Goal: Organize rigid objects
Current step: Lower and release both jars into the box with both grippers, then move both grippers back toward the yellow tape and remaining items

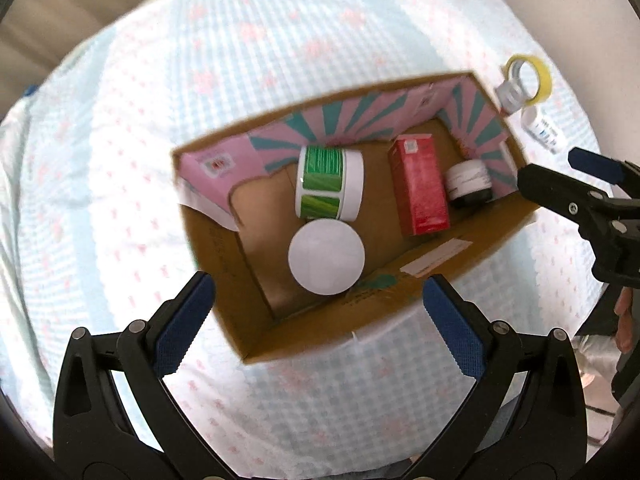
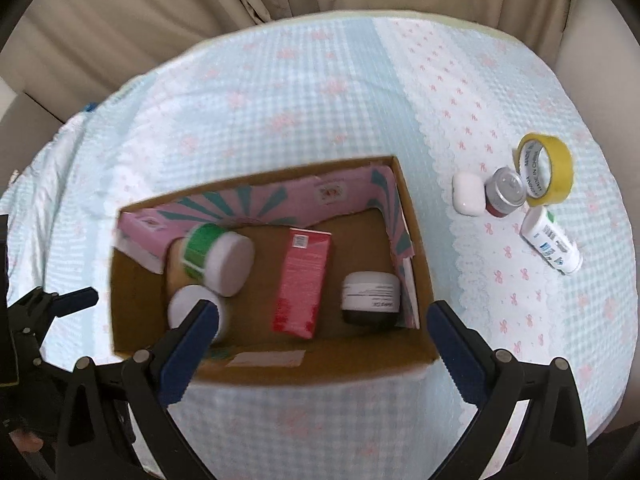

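A cardboard box (image 1: 224,280) (image 2: 132,344) sits on the table, with pink and teal inner walls. In it lie a green-labelled white jar (image 1: 328,182) (image 2: 216,258), a white round lid or jar (image 1: 326,256) (image 2: 186,304), a red carton (image 1: 420,186) (image 2: 302,284) and a dark jar with a white label (image 1: 468,184) (image 2: 370,298). My left gripper (image 1: 318,302) is open and empty above the box's near wall. My right gripper (image 2: 318,328) is open and empty over the box's near side; it also shows in the left wrist view (image 1: 556,172).
To the right of the box on the blue checked tablecloth (image 2: 304,104) lie a yellow tape roll (image 2: 546,174) (image 1: 532,78), a small silver can (image 2: 506,192), a white case (image 2: 468,194) and a white tube (image 2: 554,246) (image 1: 542,128). Curtains hang behind the table.
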A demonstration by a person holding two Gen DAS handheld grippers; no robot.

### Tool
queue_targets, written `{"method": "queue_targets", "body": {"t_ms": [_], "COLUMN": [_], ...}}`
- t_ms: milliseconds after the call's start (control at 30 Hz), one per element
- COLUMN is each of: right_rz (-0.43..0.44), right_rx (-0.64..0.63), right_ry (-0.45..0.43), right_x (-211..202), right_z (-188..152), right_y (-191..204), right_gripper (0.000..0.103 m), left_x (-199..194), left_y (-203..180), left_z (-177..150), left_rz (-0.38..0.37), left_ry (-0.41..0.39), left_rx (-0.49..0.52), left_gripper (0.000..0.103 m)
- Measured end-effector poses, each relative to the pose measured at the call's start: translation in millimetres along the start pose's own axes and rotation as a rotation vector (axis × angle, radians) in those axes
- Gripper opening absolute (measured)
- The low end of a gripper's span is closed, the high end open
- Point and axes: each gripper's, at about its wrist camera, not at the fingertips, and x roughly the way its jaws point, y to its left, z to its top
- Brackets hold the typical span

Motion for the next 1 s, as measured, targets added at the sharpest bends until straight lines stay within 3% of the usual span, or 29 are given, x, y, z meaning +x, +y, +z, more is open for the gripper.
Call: {"method": "queue_targets", "body": {"t_ms": [300, 467, 700, 1000], "right_rz": [-0.018, -0.064, -0.177, -0.184], "right_rx": [0.040, 0.104, 0.174, 0.187], "right_ry": [-0.084, -0.116, -0.223, -0.319], "right_x": [-98, -149, -217, -272], "right_z": [-16, -26, -37, -37], "right_y": [0, -14, -52, -120], "right_gripper": [0.103, 0.103, 0.103, 0.103], "left_x": [-94, -138, -191, -229], "left_y": [-14, -28, -63, -141], "left_z": [-28, -40, -31, -20], "left_rz": [-0.003, -0.044, -0.048, 0.022], "left_ry": [-0.170, -0.300, -0.475, -0.615], "left_rx": [-0.039, -0.076, -0.033, 0.035], "left_gripper": [0.103, 0.103, 0.103, 0.103]}}
